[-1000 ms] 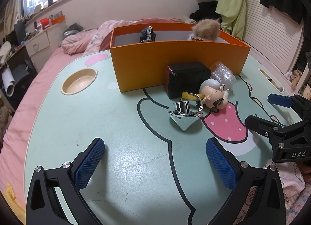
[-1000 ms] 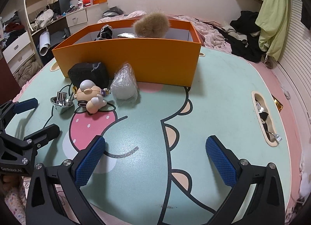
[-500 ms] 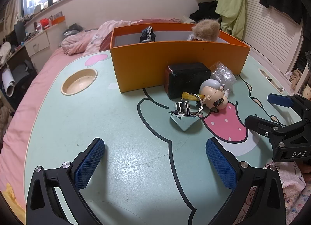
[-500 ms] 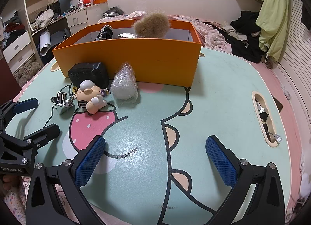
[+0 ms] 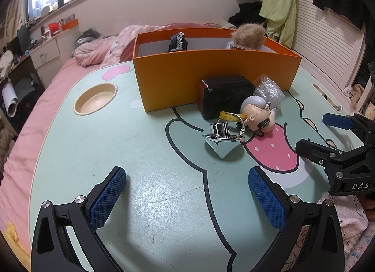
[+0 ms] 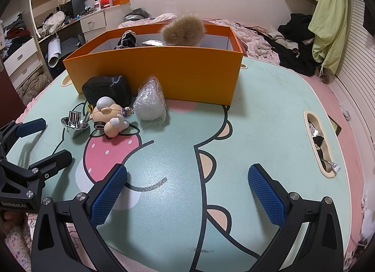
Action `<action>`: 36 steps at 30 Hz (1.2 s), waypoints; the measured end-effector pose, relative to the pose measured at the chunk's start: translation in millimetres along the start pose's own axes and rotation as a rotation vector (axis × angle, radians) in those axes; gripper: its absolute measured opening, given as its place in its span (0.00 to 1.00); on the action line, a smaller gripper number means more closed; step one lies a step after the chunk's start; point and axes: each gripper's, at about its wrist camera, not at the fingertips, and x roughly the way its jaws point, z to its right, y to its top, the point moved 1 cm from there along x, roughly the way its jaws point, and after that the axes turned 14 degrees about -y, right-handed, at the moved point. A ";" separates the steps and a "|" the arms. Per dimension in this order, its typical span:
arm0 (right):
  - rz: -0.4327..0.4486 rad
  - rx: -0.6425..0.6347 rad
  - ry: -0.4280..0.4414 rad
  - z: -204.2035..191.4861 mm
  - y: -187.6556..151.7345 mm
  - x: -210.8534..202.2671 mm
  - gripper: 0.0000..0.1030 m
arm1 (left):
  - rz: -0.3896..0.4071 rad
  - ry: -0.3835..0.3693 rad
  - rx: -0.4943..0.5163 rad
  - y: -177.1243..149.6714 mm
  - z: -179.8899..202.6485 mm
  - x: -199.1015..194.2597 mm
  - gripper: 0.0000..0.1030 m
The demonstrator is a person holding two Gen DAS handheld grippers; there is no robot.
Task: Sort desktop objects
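An orange box (image 5: 211,77) (image 6: 164,77) stands at the back of the cartoon-printed table (image 5: 117,145); a furry brown toy (image 6: 182,28) and a dark item (image 5: 177,42) poke out of it. In front of the box lie a black block (image 5: 225,96) (image 6: 107,89), a bubble-wrapped bundle (image 6: 150,105) (image 5: 269,90), a bald doll figure (image 5: 259,113) (image 6: 110,117) and a shiny metal cup with a key ring (image 5: 222,132) (image 6: 75,120). My left gripper (image 5: 187,199) hangs open near the front edge, well short of them. Further right, my right gripper (image 6: 187,194) is open too and empty.
A round cup recess (image 5: 95,98) sits in the table's left side and a narrow slot (image 6: 320,143) with small items at the right. Around the table are a pink bed (image 5: 23,131), a desk with drawers (image 6: 93,23) and hanging clothes (image 6: 328,13).
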 end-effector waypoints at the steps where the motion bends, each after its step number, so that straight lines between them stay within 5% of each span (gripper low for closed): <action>1: 0.001 -0.001 0.001 0.0 0.0 0.0 1.00 | 0.000 0.000 0.000 0.0 0.0 0.0 1.00; 36: 0.016 -0.017 0.019 -0.7 -1.0 0.1 1.00 | 0.043 -0.002 -0.031 5.7 -7.4 -13.1 0.98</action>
